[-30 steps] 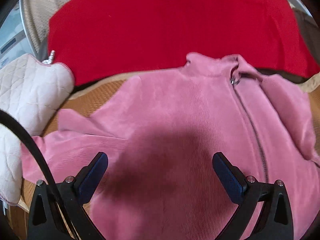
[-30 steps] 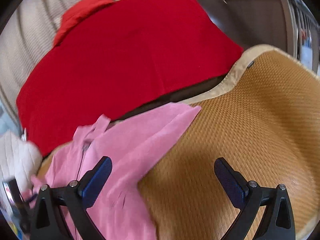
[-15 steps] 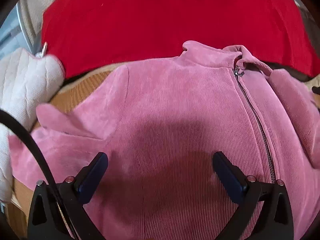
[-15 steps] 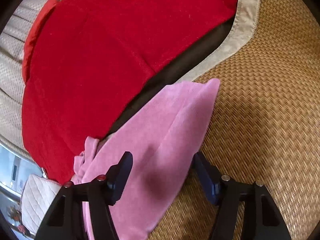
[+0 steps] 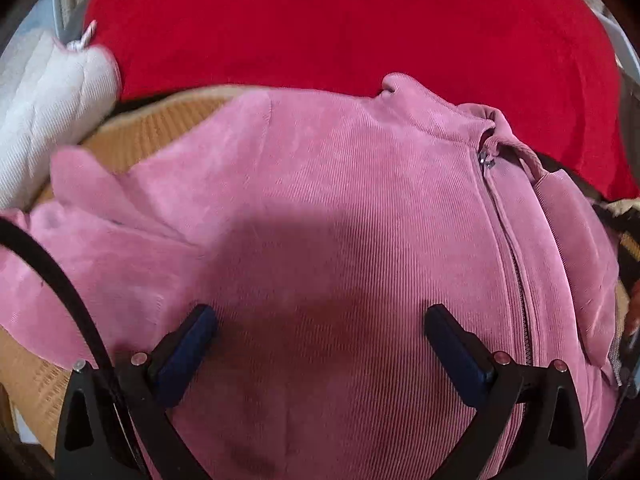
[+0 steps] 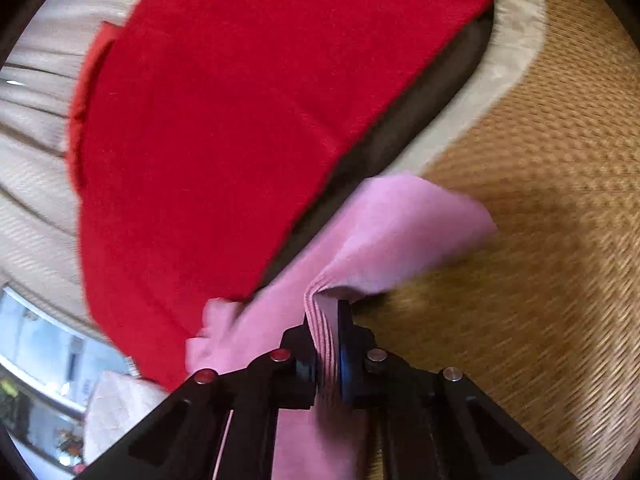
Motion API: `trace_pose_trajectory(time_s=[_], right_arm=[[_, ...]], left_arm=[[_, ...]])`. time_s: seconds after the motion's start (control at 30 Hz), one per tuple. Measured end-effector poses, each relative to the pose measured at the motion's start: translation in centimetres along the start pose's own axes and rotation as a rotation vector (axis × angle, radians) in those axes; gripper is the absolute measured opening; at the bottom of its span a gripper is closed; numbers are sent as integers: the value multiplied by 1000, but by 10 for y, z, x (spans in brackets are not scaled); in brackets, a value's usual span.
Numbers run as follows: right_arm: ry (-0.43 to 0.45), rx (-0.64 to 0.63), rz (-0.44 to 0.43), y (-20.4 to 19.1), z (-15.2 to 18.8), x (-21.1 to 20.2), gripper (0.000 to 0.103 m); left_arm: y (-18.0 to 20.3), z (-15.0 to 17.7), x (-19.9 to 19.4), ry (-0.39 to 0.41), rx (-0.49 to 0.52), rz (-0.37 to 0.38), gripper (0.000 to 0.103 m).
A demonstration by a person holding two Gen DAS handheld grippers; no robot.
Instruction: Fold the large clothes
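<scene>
Pink corduroy is what your next move turns on: the jacket [image 5: 340, 200] lies front-up on the woven mat [image 6: 540, 200], zip [image 5: 508, 232] closed, collar [image 5: 440, 116] pointing away from you toward the red cloth [image 5: 320, 20] beyond the mat's far edge. Its long axis runs from that collar back under your left tongs [image 5: 320, 344].

Your right tongs [image 6: 326, 344] are pressed together, pinching a ridge of the jacket's sleeve [image 6: 400, 232]. Beyond the pinch, the sleeve's free end stretches away from the tongs and out over the mat, on the side of the zip far from your left hand; a little of it looks lifted off the mat, though blur makes that hard to judge. So the right hand owns the sleeve, and the fold most likely goes from there inward, across toward the zip.

Your left tongs stand spread, holding nothing, above the jacket's chest just on the near side of the zip. The other sleeve [image 5: 92, 220] lies bunched on the far side from the zip, near the white quilted cloth [image 5: 48, 112]. That hand is the nearer one to steady the body while the sleeve comes over.
</scene>
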State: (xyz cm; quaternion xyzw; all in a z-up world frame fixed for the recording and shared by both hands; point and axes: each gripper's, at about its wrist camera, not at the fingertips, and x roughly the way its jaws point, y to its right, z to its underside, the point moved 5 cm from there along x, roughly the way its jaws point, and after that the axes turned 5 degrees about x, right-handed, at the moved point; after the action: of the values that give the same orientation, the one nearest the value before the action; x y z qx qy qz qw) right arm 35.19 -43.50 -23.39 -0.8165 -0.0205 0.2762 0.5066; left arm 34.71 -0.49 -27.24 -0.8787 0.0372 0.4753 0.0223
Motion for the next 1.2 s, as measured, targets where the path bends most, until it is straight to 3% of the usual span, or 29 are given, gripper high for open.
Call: trace_pose_trajectory(time_s=[0.2, 0.33, 0.43, 0.6, 0.67, 0.73, 0.77, 0.83, 0.87, 0.9, 0.93, 0.97, 1.03, 1.07, 1.1, 1.17, 1.2], right_arm=[[-79, -113, -175, -82, 48, -2, 8], [-197, -187, -220, -119, 108, 17, 8], [-305, -226, -203, -132, 160, 36, 8], [-494, -329, -99, -138, 237, 54, 13], [-548, -337, -33, -134, 257, 54, 17], [-567, -324, -31, -125, 260, 46, 18], [-557, -323, -40, -124, 258, 36, 21], [-515, -322, -69, -122, 246, 13, 39], [-489, -315, -99, -123, 240, 2, 68], [-435, -300, -134, -120, 228, -11, 90], [-360, -285, -167, -116, 214, -29, 91], [-286, -277, -189, -112, 197, -40, 91], [-241, -267, -163, -106, 175, -41, 89], [-235, -249, -147, -98, 167, -41, 75], [-230, -225, -116, -90, 160, -38, 54], [-226, -202, -49, -72, 150, -33, 28], [-213, -206, -6, -63, 144, -30, 28]], left_arm=[[-27, -18, -45, 186, 4, -147, 103], [-66, -20, -66, 248, -37, -240, 103], [-97, -21, -74, 265, -84, -280, 103], [-127, -19, -74, 261, -150, -272, 103], [-124, -18, -74, 252, -156, -228, 103], [-119, -20, -71, 240, -155, -151, 103], [-115, -21, -70, 236, -155, -108, 103], [-106, -19, -68, 228, -154, -43, 103], [-101, -19, -67, 223, -150, -13, 103], [-95, -19, -66, 216, -142, 17, 103], [-88, -19, -64, 205, -134, 49, 103], [-81, -18, -62, 197, -128, 82, 103], [-64, -17, -59, 184, -112, 146, 103], [-55, -17, -55, 171, -101, 176, 103], [-46, -17, -54, 160, -91, 199, 103], [-23, -15, -52, 146, -58, 258, 102], [-13, -13, -54, 140, -42, 282, 100]])
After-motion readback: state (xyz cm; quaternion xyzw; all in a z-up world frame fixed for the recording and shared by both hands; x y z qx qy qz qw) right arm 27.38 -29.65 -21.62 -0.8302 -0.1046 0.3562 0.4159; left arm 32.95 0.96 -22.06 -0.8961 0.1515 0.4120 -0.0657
